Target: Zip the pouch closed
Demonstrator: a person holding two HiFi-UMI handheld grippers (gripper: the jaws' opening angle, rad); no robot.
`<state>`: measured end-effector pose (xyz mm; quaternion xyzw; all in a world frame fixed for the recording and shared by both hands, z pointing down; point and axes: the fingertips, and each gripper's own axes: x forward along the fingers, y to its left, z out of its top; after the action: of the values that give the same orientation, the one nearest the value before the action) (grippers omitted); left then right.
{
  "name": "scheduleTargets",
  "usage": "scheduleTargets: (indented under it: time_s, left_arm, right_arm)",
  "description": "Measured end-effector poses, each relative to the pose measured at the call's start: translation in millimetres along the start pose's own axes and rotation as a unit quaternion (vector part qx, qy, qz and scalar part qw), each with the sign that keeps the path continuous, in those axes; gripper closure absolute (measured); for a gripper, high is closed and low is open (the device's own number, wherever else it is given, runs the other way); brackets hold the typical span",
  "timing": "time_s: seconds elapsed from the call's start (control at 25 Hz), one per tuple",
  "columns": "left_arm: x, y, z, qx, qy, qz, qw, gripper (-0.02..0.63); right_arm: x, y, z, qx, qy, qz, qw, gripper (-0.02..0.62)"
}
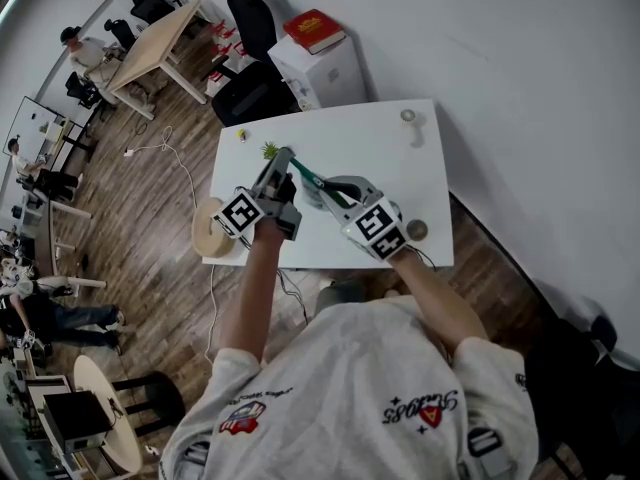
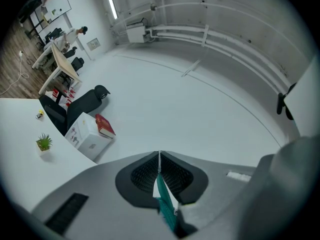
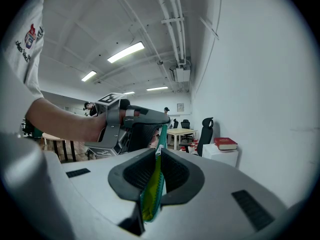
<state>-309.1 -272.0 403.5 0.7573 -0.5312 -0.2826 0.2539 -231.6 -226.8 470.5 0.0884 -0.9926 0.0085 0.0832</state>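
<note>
A teal-green pouch (image 1: 311, 179) hangs in the air above the white table (image 1: 400, 168), stretched between both grippers. My left gripper (image 1: 289, 158) is shut on its upper end. In the left gripper view the pads (image 2: 146, 174) meet on a thin teal edge of the pouch (image 2: 165, 206). My right gripper (image 1: 322, 192) is shut on the lower end. In the right gripper view its pads (image 3: 140, 171) pinch the teal pouch with its yellow-green lining (image 3: 151, 196), and the left gripper (image 3: 131, 126) shows just beyond. I cannot make out the zip slider.
On the table stand a small potted plant (image 1: 269, 150), a tiny yellow thing (image 1: 241, 135) and two round things (image 1: 408, 116) (image 1: 416, 230). A round wooden piece (image 1: 207, 230) sits by the table's left edge. A white box with a red book (image 1: 318, 30) and black chairs (image 1: 245, 8) stand behind.
</note>
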Motion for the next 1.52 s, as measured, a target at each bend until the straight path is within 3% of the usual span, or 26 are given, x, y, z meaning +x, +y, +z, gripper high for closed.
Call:
scheduleTargets:
  time_s: [0.4,0.52,0.64,0.72,0.76,0.92,1.04,1.2,1.32,1.52]
  left_arm:
    - [7,6,-1,-0.002,0.004,0.005,1.0,0.598]
    - [-4,24,-4,-0.023,0.008,0.073,0.9971,0.598]
    - [-4,24,0,-0.017,0.007,0.067,0.9976,0.598]
    - [-14,39,0,-0.03,0.01,0.117,0.9927,0.598]
    - [-13,38,1,-0.029,0.008,0.111,0.9933,0.598]
    - [3,14,15,0.0,-0.005,0.02,0.9998,0.598]
    - [-6,23,17,-0.007,-0.007,0.056,0.9984,0.598]
    - [5,8,29,0.017,-0.017,0.004,0.9997,0.598]
    - [-11,22,35,0.011,-0.023,0.057,0.998,0.598]
    - [-2,8,43,0.029,-0.027,-0.003,0.9992,0.598]
  right_arm:
    - [-7,-6,-9,0.011,0.006,-0.005,1.0,0.558]
    - [-10,-8,-11,0.013,0.008,-0.006,1.0,0.558]
    - [-10,-8,-13,0.015,0.009,-0.006,1.0,0.558]
    - [-9,-7,-14,0.017,0.009,-0.006,1.0,0.558]
    - [-10,-7,-15,0.018,0.01,-0.006,1.0,0.558]
    - [-12,-7,-18,0.019,0.014,-0.006,1.0,0.558]
    - [-13,-7,-22,0.02,0.017,-0.006,1.0,0.558]
    - [-17,-9,-23,0.022,0.019,-0.007,1.0,0.558]
    - [-23,-8,-27,0.024,0.023,-0.012,0.999,0.558]
    - [-29,-7,-37,0.026,0.027,-0.014,0.999,0.558]
